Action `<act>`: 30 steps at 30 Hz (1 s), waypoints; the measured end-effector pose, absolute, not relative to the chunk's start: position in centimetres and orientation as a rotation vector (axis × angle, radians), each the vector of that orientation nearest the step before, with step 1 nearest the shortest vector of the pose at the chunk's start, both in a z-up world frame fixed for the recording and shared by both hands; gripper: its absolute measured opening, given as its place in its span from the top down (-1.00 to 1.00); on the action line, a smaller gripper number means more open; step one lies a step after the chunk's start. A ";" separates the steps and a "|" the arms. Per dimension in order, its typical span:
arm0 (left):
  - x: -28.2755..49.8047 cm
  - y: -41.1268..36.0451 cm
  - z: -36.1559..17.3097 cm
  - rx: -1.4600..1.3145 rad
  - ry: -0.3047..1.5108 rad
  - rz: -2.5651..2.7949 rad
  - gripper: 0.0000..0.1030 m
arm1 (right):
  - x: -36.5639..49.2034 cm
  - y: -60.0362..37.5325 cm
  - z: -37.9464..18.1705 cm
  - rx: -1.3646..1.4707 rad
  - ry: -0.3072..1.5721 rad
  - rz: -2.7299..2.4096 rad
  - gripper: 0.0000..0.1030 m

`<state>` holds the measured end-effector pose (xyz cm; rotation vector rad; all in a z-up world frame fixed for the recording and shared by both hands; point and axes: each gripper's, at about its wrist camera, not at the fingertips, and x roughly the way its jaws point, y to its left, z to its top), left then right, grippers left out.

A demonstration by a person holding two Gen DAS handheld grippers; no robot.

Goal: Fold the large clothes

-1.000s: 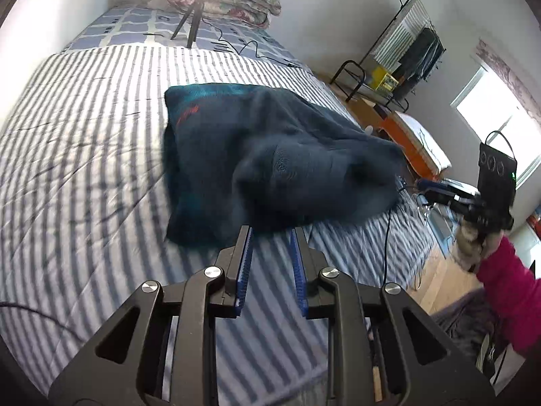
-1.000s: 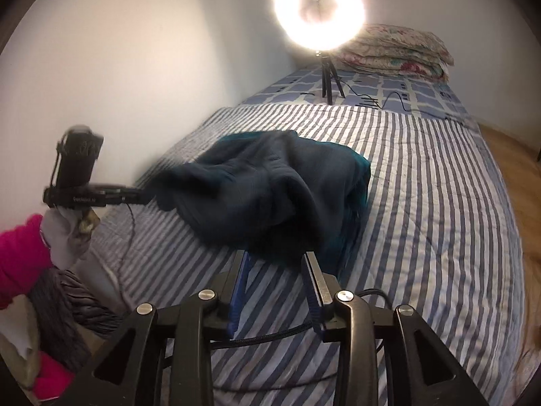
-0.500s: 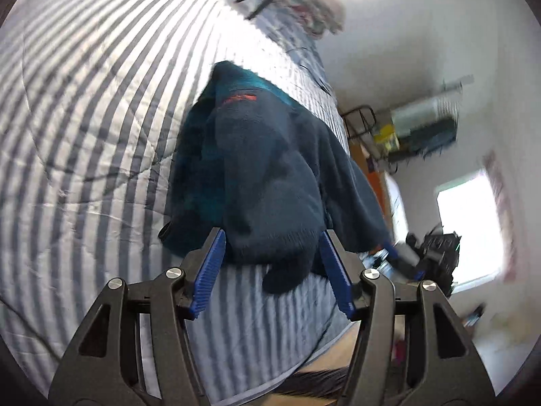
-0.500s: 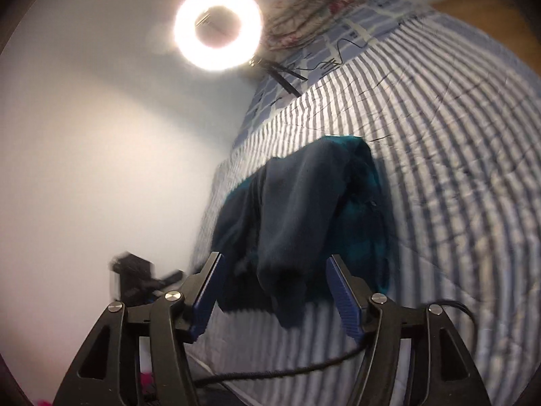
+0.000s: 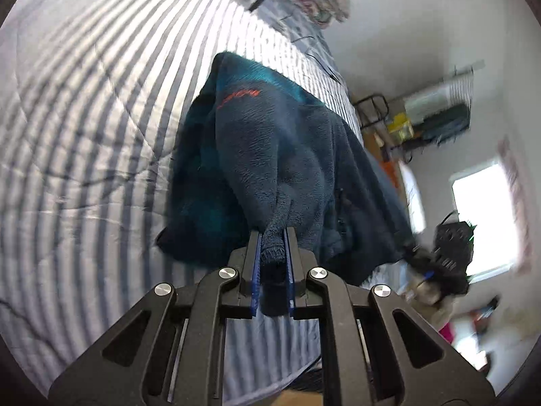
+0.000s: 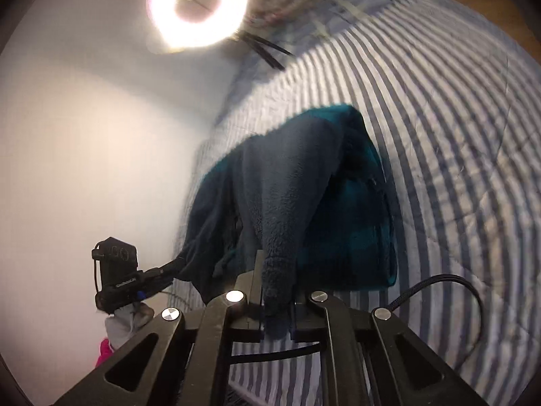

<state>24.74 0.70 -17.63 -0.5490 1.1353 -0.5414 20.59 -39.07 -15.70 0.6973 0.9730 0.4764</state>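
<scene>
**Both grippers now biting the fleece**

A moment ago my grippers stood spread on either side of the near edge of the fleece (image 5: 287, 155); now both are closing on it. My left gripper (image 5: 272, 264) has a bunched fold of dark pile between its blue pads, and my right gripper (image 6: 277, 291) pinches a similar tongue of cloth — the jaws are nearly together, with only the fabric keeping them apart.

The fleece lies in a rumpled heap on the striped bed (image 5: 84, 118), its teal lining showing at the far edge and an orange logo on top. Its near hem runs to the bed's edge, where I hold it at two points, one in each gripper.

That changes the job from reaching to handling: with two corners caught, I judge the next step is to lift and draw the hem taut so the garment spreads before any fold. The pile is thick and springy — a shallow pinch could slip once weight comes on it.

A ring light (image 6: 197, 6) glares at the head of the bed.
</scene>
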 end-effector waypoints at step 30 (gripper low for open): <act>28.3 -3.6 -10.9 -0.258 0.916 -0.437 0.44 | 25.7 -30.1 -11.3 0.225 0.830 0.379 0.53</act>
